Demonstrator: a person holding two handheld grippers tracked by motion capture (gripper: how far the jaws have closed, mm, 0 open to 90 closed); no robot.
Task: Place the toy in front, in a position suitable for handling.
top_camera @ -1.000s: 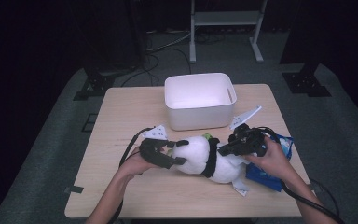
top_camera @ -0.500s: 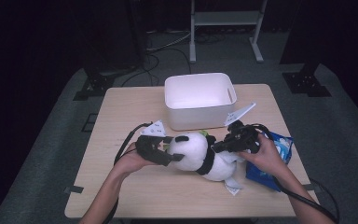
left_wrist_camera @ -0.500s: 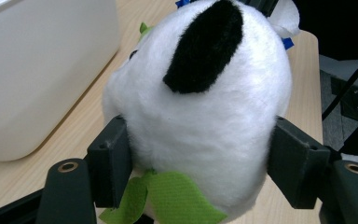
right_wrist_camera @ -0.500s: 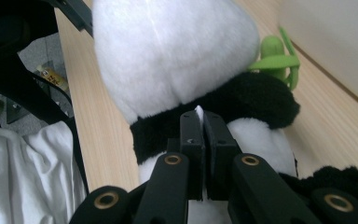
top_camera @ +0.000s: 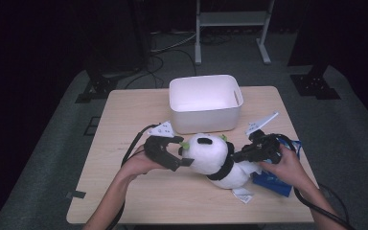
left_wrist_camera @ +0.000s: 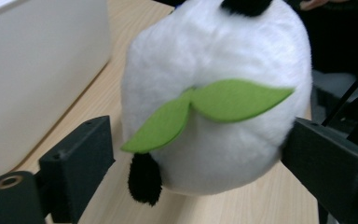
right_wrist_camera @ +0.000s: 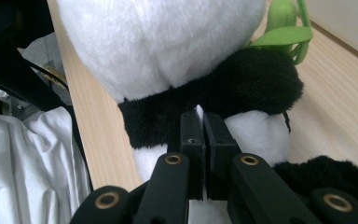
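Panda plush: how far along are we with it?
Done: the panda plush is off the table edge and sits beside the white bin. In hand: the right gripper is shut, pinching the plush at its black collar; the left gripper has just been opening, its jaws straddling the head. Left: the bin looks empty, so the plush likely goes in.
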